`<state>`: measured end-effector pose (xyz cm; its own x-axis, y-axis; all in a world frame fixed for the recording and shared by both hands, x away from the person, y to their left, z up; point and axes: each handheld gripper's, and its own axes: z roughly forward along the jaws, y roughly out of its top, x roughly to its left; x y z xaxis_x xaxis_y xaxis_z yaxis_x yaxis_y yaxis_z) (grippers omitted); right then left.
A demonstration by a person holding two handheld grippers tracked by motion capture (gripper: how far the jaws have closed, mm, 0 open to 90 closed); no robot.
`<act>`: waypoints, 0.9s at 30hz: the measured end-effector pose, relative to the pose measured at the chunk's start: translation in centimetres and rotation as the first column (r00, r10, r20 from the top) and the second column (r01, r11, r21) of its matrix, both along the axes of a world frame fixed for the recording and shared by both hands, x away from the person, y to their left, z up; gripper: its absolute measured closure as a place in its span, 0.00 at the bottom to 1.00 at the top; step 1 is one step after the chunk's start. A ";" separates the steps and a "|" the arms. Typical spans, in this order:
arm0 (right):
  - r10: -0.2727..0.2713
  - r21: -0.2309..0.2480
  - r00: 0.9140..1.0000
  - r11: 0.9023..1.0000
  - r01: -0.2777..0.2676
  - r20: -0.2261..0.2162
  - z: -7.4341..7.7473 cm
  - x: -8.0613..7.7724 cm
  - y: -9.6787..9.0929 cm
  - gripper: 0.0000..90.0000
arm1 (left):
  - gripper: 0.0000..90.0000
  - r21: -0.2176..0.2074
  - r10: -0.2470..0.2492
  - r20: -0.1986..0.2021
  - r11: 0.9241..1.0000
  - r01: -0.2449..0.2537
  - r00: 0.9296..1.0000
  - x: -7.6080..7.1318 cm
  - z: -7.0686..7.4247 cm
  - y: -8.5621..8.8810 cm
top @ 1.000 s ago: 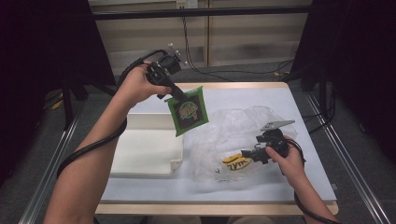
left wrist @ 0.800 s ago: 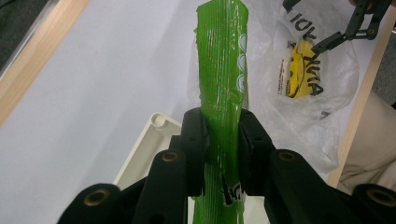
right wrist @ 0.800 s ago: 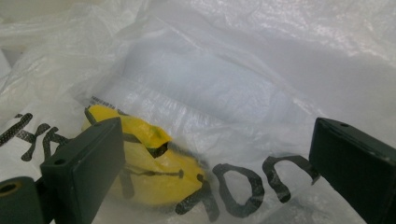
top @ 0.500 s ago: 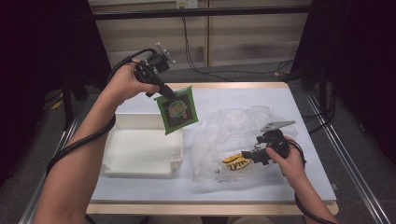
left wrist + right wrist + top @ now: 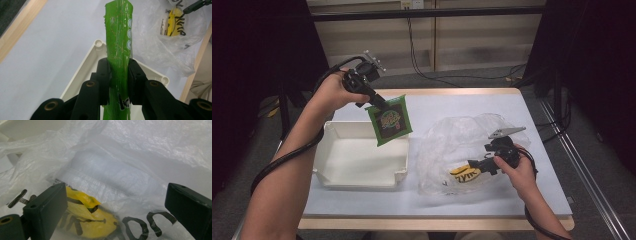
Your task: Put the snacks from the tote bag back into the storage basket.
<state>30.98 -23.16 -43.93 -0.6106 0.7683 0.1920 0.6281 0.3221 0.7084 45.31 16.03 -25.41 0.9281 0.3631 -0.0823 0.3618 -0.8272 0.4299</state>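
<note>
The left hand-held gripper (image 5: 379,103), pinching the flat green snack packet (image 5: 389,121), has carried it from the clear plastic bag (image 5: 462,145) to above the white plastic tray (image 5: 362,160); release should follow. The right hand-held gripper (image 5: 477,167) stays spread at the bag.

green packet (image 5: 389,123): glossy plastic film, showing fine ribbing along its sealed edge, catching light.
carrier bag (image 5: 457,150): thin translucent plastic, crinkling, faintly shiny.
white tray (image 5: 332,175): smooth moulded plastic, looking matt.
table (image 5: 542,165): pale matt sheet covering the top, bare wood showing at the rim.
left gripper (image 5: 117,82): jaws looking like matt black plastic, brass-coloured metal pins glinting.
</note>
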 end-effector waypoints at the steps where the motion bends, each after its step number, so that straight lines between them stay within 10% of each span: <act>1: 0.001 -0.001 1.000 1.000 -0.001 0.001 0.1 0.0 0.1 0.05 | 0.83 0.013 -0.010 0.002 1.000 0.010 1.000 0.1 -0.1 0.2; 27: -0.003 0.017 1.000 1.000 0.003 0.022 0.3 -0.2 -0.2 0.05 | 0.82 0.060 -0.024 -0.030 0.998 0.026 0.999 2.4 -6.7 1.6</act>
<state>30.74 -23.40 -43.65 -0.6127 0.7667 0.1916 0.6131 0.3082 0.7274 47.71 17.60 -32.14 0.9345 0.3448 -0.0886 0.3524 -0.8603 0.3684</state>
